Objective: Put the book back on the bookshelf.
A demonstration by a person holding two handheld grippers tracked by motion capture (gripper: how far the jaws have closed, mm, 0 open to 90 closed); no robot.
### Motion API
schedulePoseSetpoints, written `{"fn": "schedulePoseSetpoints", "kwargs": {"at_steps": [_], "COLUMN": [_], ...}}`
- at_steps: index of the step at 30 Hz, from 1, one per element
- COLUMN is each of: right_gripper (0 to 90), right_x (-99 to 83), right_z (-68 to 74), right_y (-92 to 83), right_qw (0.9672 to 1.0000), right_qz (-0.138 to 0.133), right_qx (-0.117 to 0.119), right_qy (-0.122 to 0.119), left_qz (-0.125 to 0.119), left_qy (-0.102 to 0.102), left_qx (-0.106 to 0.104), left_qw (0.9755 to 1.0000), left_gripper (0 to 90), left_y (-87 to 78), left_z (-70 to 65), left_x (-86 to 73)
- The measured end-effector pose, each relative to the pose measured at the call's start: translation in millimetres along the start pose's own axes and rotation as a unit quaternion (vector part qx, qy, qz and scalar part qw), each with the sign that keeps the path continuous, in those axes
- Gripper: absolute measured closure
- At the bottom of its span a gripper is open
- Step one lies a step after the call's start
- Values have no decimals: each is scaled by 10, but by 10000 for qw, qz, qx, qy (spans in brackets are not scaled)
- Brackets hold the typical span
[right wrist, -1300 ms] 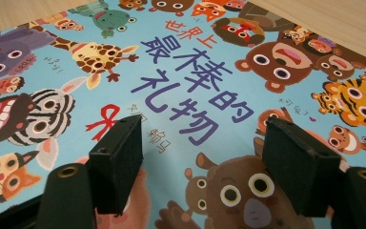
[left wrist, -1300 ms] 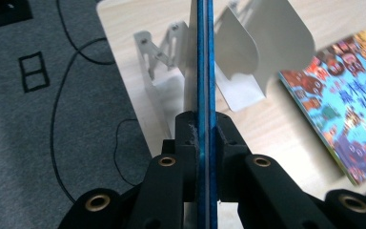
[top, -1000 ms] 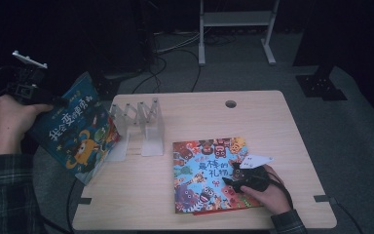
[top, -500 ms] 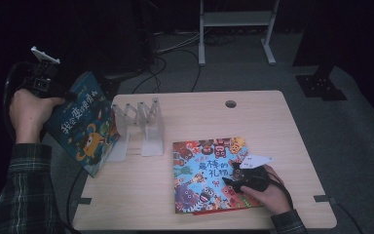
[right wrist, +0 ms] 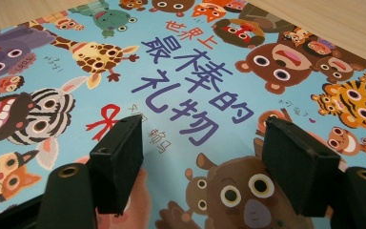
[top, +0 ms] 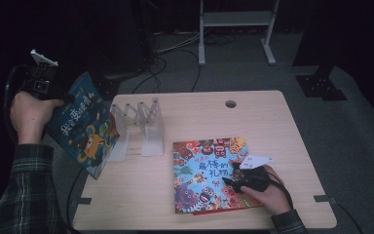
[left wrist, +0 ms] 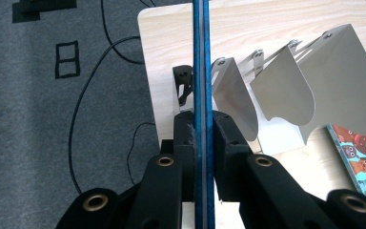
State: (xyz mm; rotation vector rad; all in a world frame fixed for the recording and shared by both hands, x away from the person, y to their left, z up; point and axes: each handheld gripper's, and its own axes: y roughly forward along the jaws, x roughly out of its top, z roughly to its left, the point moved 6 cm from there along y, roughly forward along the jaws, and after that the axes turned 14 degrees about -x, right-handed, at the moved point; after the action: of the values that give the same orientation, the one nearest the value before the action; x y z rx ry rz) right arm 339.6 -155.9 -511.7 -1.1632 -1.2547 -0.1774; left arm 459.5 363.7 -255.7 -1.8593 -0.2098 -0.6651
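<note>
Two books in play: my left gripper (left wrist: 202, 143) stays clamped on the blue book (top: 80, 124), now lifted closer to the rack (top: 139, 126) (slotting comes next, I'd guess). Right gripper (right wrist: 209, 162) rests open over the animal book (top: 209, 173).

Looking down from above, we see a pale wooden tabletop (top: 253, 117) with a round hole near its far edge. Off its left edge, the left hand (top: 28, 114) holds the left gripper (top: 41, 85), which carries a blue picture book (top: 80, 129) tilted in the air, its lower corner hanging past the table edge. Just beside that book, on the tabletop, stands a clear plastic book rack (top: 139, 126) with several upright dividers. Nearer to us a second colourful picture book (top: 204, 170) lies flat, cover up. The right gripper (top: 241, 176) rests on its right part, with the right hand (top: 268, 195) behind it. Cables trail across the grey floor (top: 350, 126) beyond.
</note>
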Motion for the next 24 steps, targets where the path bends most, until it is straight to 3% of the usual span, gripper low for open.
{"fn": "schedulePoseSetpoints", "kwargs": {"at_steps": [10,19,24], "right_gripper": [295,295,295], "right_x": [0,2,0], "right_z": [0,-4,-1], "right_y": [1,3,1], "right_qw": [10000,10000,10000], "right_qz": [1,-12,-3], "right_qx": [1,-4,2], "right_qy": [1,-18,-5], "left_qz": [-9,-373,-383], "left_qy": [120,289,410], "left_qx": [-22,-182,-311], "left_qw": [9999,9987,9979], "left_gripper": [756,750,851], "left_y": [-46,-322,-374], "left_z": [-6,-117,-167], "left_x": [-7,96,95]}}
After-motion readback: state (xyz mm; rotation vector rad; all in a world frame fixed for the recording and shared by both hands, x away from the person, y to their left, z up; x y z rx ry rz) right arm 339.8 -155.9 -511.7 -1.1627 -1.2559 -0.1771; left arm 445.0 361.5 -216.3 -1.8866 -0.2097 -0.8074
